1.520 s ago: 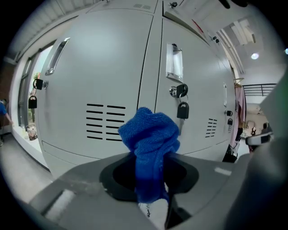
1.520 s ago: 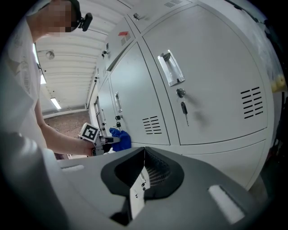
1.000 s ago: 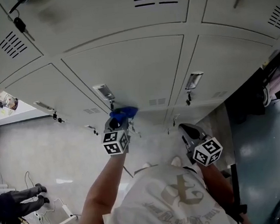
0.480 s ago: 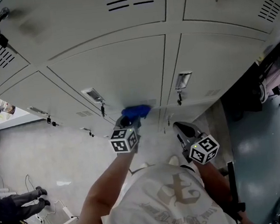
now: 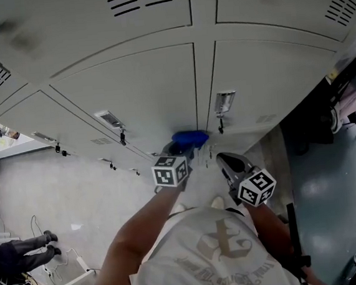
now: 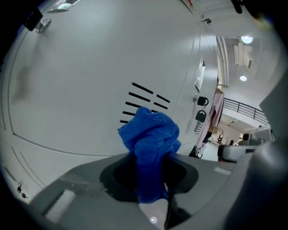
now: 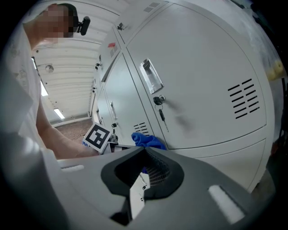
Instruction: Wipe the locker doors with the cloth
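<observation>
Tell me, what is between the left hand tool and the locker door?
The blue cloth, pinched by the left gripper and bunched toward the locker door; the left gripper view shows it.

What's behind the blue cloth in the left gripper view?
The grey locker door, with black vent slots showing above the cloth. Any lower slots and the contact patch are covered.

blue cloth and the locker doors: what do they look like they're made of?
The cloth looks like microfibre or terry, matte blue: fine looped texture, soft folds where the left gripper pinches it. The locker doors are probably painted sheet metal, smooth light grey with a dull sheen: punched vent slots and pressed panel edges suggest it, though the paint hides the base material.
</observation>
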Motion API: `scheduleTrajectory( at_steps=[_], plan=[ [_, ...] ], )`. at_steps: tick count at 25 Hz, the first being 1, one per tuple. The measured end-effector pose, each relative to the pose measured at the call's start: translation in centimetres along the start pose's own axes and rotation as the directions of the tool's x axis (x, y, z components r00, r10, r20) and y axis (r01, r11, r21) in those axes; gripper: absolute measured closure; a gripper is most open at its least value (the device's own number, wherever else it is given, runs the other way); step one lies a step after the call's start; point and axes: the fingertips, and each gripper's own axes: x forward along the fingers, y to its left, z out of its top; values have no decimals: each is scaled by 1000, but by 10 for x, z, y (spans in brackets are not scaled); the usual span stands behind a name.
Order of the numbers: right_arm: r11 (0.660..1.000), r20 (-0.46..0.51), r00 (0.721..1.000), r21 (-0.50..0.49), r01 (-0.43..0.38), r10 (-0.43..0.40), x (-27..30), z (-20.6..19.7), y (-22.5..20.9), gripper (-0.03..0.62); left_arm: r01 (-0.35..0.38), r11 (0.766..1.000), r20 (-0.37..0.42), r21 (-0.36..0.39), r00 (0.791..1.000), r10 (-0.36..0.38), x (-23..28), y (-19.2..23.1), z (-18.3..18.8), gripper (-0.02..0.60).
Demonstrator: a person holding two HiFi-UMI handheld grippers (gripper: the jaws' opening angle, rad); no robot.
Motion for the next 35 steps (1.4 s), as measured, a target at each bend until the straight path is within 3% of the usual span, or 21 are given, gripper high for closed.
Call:
scheduleTrajectory(
  at_steps=[7, 12, 16, 19, 23, 25, 30, 35],
  plan=[
    [999, -14, 999, 9, -38, 38, -8, 1, -15, 585, -27, 998, 65, -52, 997, 30, -5, -11, 18, 451],
    [996, -28, 996, 21, -83, 83, -12, 3, -21, 585, -92, 996, 138, 5, 986, 91, -19, -20, 46, 451],
    [992, -44, 991, 37, -123, 124, -14, 1, -22, 585, -176, 983, 140, 48, 976, 168, -27, -13, 54, 454],
    [987, -67, 985, 48, -154, 157, -19, -5, -21, 586, -250, 968, 141, 35, 960, 242, -35, 2, 52, 454],
    [980, -97, 976, 58, -193, 198, -20, -15, -16, 586, -368, 930, 154, -19, 918, 366, -59, 42, 50, 453],
    [978, -95, 974, 61, -200, 205, -19, -17, -15, 585, -393, 918, 163, -53, 903, 396, -71, 60, 51, 453],
    [978, -92, 974, 55, -203, 207, -11, -16, -12, 585, -408, 912, 176, -48, 895, 409, -87, 84, 53, 453],
    [979, -92, 975, 32, -202, 204, -3, -10, -1, 585, -352, 935, 215, -42, 911, 352, -90, 87, 53, 453]
  ],
)
